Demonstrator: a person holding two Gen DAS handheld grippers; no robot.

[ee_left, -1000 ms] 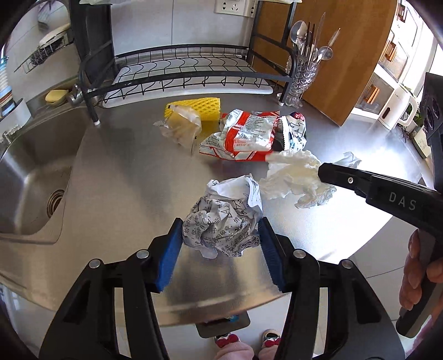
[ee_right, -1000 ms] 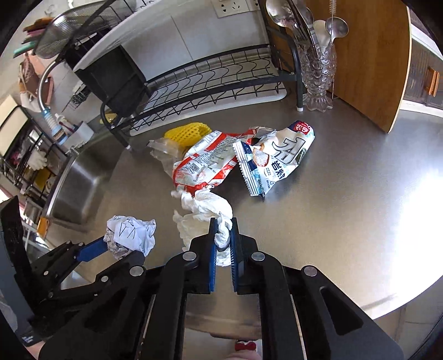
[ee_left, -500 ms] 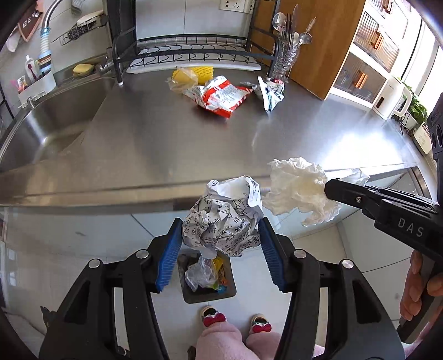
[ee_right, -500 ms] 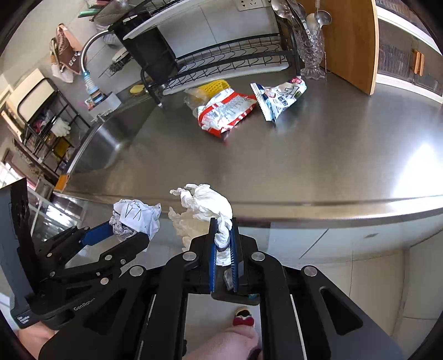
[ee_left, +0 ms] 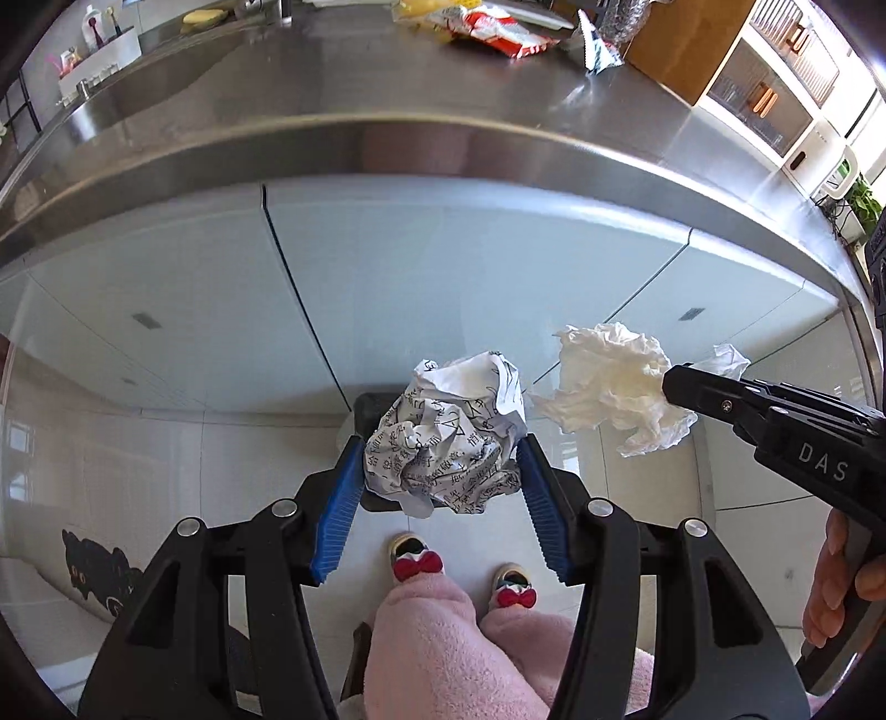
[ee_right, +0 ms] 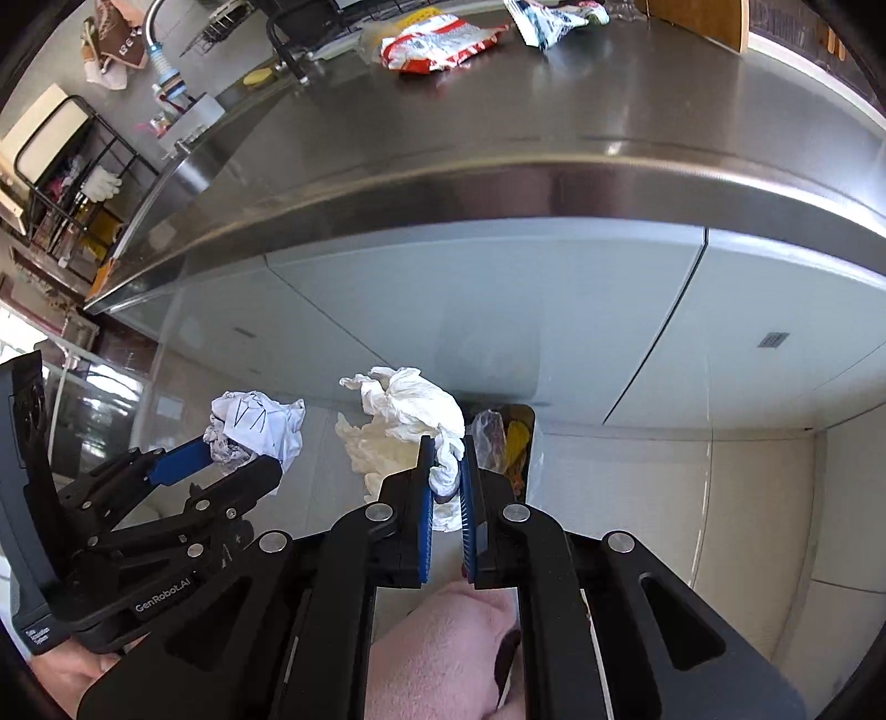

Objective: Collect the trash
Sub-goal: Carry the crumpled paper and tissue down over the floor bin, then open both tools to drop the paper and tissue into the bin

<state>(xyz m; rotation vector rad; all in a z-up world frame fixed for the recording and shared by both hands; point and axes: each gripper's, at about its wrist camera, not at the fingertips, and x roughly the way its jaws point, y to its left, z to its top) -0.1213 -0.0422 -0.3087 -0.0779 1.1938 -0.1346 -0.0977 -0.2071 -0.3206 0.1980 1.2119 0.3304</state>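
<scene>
Below the tabletop (ee_left: 387, 83) edge, the left gripper (ee_left: 443, 465) clamps a printed paper ball (ee_left: 448, 437) and the right gripper (ee_right: 446, 476) pinches a white tissue wad (ee_right: 398, 421) above the floor bin (ee_right: 506, 437), neither dropped yet, while snack wrappers (ee_right: 437, 50) await collection.

I count two black grippers with blue pads: my left gripper (ee_left: 440, 487) holds one crumpled ball of printed white paper (ee_left: 448, 437) between its fingers, and my right gripper (ee_right: 446, 493) pinches one wad of white tissue (ee_right: 404, 421). Beyond the fingertips on the steel counter (ee_right: 554, 127) I make out two snack wrappers, one red-and-white (ee_right: 437, 50) and one blue-and-white (ee_right: 545, 22). Past the right fingertips, lower down, stands one dark trash bin (ee_right: 506, 437).
</scene>
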